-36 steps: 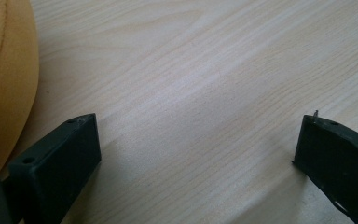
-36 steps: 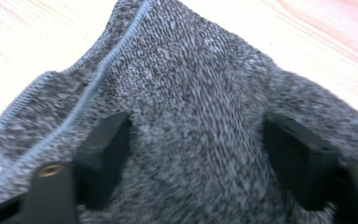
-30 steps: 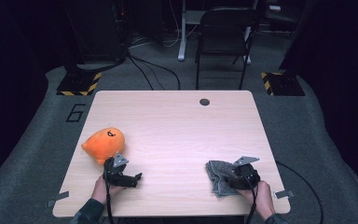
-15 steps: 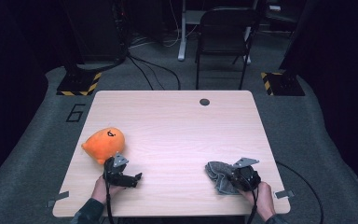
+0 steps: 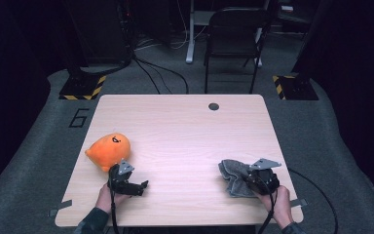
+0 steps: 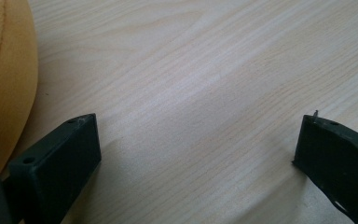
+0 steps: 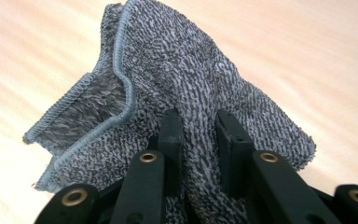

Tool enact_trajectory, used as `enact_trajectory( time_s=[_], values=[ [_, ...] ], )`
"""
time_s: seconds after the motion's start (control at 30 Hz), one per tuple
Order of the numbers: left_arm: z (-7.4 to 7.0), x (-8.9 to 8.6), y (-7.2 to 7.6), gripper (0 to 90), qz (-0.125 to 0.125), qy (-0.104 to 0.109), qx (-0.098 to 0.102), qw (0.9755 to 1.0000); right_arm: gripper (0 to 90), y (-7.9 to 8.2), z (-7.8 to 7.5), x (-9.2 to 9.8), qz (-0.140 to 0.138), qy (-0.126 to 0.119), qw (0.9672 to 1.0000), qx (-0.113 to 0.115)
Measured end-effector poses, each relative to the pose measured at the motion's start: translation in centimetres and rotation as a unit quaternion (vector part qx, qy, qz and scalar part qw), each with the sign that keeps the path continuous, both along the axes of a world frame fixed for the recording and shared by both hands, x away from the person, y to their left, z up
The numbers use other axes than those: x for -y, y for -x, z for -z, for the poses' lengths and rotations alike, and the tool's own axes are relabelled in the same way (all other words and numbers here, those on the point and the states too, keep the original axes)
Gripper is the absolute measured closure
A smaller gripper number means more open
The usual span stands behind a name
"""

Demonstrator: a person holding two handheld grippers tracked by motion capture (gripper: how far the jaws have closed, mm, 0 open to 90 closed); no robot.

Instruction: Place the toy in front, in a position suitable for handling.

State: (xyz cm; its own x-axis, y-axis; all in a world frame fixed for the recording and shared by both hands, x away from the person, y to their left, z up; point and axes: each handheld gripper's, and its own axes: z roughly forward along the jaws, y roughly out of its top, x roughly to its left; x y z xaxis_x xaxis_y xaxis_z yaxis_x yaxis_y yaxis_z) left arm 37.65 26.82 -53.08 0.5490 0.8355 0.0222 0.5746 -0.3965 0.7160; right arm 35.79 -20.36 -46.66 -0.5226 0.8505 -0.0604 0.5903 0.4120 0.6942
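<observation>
Right gripper (image 7: 199,128) clamps grey cloth (image 7: 186,70); orange plush (image 5: 108,149) beside left gripper (image 5: 139,186).

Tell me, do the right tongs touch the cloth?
Touching. In the right gripper view the right tongs pinch a fold of the cloth between both jaws.

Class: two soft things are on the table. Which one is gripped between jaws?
The grey terry cloth, pinched by the right gripper; the orange plush toy lies free.
</observation>
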Motion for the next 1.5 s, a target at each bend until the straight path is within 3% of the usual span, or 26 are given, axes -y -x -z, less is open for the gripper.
enact_trajectory(
  time_s=[0.1, 0.33, 0.53, 0.8, 1.03, 1.37, 1.5],
  values=[
    [0.0, 0.0, 0.0, 0.1, 0.0, 0.0, 0.0, 1.0, 73.7, -0.6, -1.6, 0.9, 0.011, -0.009, 0.9996, 0.023],
    [0.0, 0.0, 0.0, 0.2, -0.001, 0.0, 0.0, 1.0, 73.5, -2.0, -3.6, 1.9, 0.035, -0.017, 0.998, 0.051],
    [0.0, 0.0, 0.0, 0.2, 0.0, 0.0, 0.0, 1.0, 73.4, -3.8, -4.1, 2.3, 0.052, -0.016, 0.997, 0.056],
    [0.0, 0.0, 0.0, 0.2, -0.001, 0.001, 0.0, 1.0, 73.0, -6.6, -3.1, 2.7, 0.084, -0.012, 0.9954, 0.044],
    [0.0, 0.0, 0.0, 0.2, 0.0, 0.0, 0.0, 1.0, 72.2, -9.0, -1.8, 2.8, 0.113, 0.008, 0.9931, 0.032],
    [0.0, 0.0, 0.0, 0.2, 0.0, 0.0, 0.0, 1.0, 69.5, -11.1, 0.0, 2.7, 0.135, 0.009, 0.9906, 0.02],
    [0.0, 0.0, 0.0, 0.2, -0.001, 0.0, 0.0, 1.0, 63.4, -11.7, 0.7, 2.7, 0.145, 0.015, 0.9892, 0.016]
  ],
)
